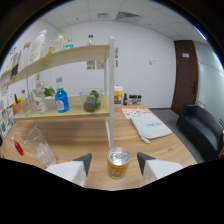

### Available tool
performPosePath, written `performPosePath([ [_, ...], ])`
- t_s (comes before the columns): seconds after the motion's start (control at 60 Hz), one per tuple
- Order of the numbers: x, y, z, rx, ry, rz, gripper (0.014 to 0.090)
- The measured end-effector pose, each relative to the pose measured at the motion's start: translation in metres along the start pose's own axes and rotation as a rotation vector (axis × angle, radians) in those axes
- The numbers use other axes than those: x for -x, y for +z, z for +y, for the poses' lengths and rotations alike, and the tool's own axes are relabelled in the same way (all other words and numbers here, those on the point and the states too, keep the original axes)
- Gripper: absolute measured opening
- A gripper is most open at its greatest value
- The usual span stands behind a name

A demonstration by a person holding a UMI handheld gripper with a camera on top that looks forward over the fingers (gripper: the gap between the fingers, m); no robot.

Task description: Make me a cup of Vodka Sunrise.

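A yellow-orange drink can (119, 164) with a silver top stands upright on the wooden table (160, 145), between my two fingers. My gripper (114, 161) is open, and a gap shows at each side of the can. The dark fingertips (85, 161) flank it at about its top rim. A clear plastic cup (39, 142) stands on the table to the left of the fingers. On the lower shelf beyond are a blue bottle (61, 100) and a dark bottle lying in a clear bowl (91, 101).
A white shelf post (111, 90) rises just behind the can. Bottles line the upper shelf (60, 52). A yellow-lidded jar (118, 95), a white folded bag (150, 126) and a small red item (18, 147) lie around. A black sofa (200, 127) sits at the right.
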Motion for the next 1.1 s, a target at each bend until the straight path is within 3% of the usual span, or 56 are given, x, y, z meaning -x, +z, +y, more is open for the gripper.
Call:
performPosePath([
  [0.25, 0.091, -0.071, -0.032, -0.094, 0.010, -0.073, 0.0849],
  [0.517, 0.203, -0.084, 0.004, -0.046, 0.019, -0.164, 0.0848],
  [0.833, 0.312, -0.041, -0.078, -0.162, 0.000, -0.267, 0.0848],
  [1.033, 0.342, 0.008, -0.124, -0.201, -0.020, -0.247, 0.0843],
  [1.1, 0.347, 0.026, -0.131, -0.194, -0.028, -0.233, 0.0806],
])
